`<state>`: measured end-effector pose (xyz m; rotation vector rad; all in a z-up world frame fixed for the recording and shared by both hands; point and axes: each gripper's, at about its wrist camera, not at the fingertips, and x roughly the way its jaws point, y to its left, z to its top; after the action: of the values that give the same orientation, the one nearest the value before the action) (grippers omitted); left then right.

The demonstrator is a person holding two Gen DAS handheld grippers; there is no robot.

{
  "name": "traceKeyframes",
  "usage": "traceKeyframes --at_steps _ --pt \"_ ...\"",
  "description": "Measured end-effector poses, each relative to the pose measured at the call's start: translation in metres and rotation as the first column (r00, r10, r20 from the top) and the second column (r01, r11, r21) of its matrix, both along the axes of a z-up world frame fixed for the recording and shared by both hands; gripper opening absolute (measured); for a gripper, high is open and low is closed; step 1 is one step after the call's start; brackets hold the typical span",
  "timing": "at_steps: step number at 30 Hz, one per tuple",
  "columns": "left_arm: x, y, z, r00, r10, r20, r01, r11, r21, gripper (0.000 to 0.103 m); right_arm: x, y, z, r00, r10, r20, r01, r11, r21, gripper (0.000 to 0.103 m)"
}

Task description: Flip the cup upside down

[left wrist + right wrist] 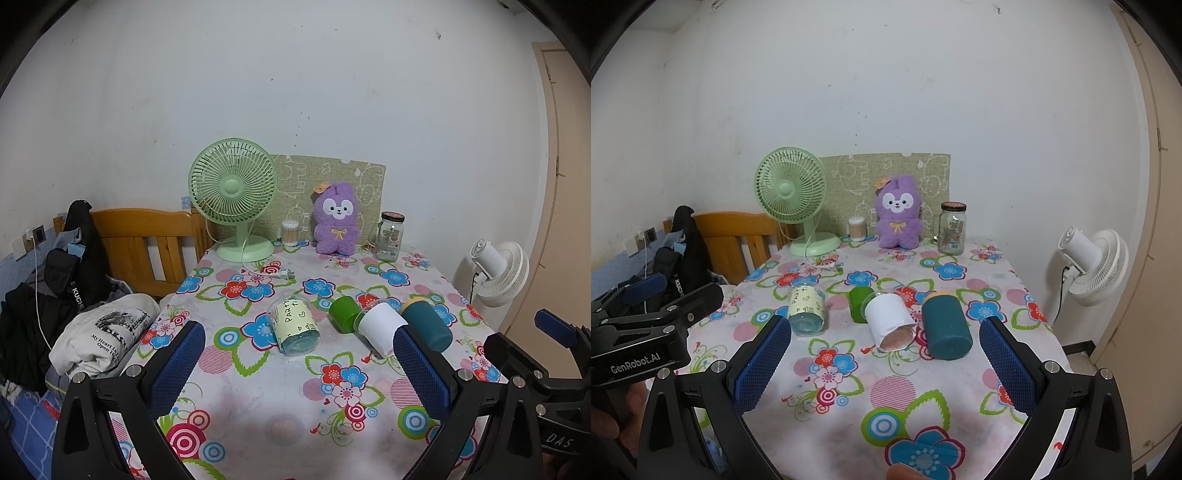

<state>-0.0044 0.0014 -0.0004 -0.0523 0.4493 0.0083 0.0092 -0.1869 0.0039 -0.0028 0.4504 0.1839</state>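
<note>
Several cups lie on their sides in a row on the flowered tablecloth (258, 413). From the left: a clear cup with a pale printed sleeve (295, 326) (807, 308), a small green cup (344, 314) (860, 303), a white-sleeved cup (382, 328) (892, 321) and a dark teal cup (427, 323) (945, 326). My left gripper (299, 365) is open and empty, short of the cups. My right gripper (886, 362) is open and empty, just in front of the white and teal cups.
At the back of the table stand a green desk fan (234, 199), a cotton-swab tub (290, 232), a purple plush toy (337, 219) and a glass jar (388, 236). A fan plug (280, 273) lies on the cloth. Clothes (99, 336) lie left; a white fan (500, 273) stands right.
</note>
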Motion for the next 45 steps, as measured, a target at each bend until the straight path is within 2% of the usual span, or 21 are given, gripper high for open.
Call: traceKeyframes --at_steps 32,45 --pt "-0.004 -0.002 0.0 1.0 0.003 -0.009 -0.003 1.0 0.003 0.103 0.002 -0.001 0.004 1.0 -0.002 -0.006 0.002 1.0 0.0 0.103" --pt "0.017 -0.002 -0.023 0.997 -0.002 -0.073 0.003 1.0 0.012 0.103 0.018 -0.004 -0.014 0.998 -0.02 -0.065 0.02 1.0 -0.007 0.103"
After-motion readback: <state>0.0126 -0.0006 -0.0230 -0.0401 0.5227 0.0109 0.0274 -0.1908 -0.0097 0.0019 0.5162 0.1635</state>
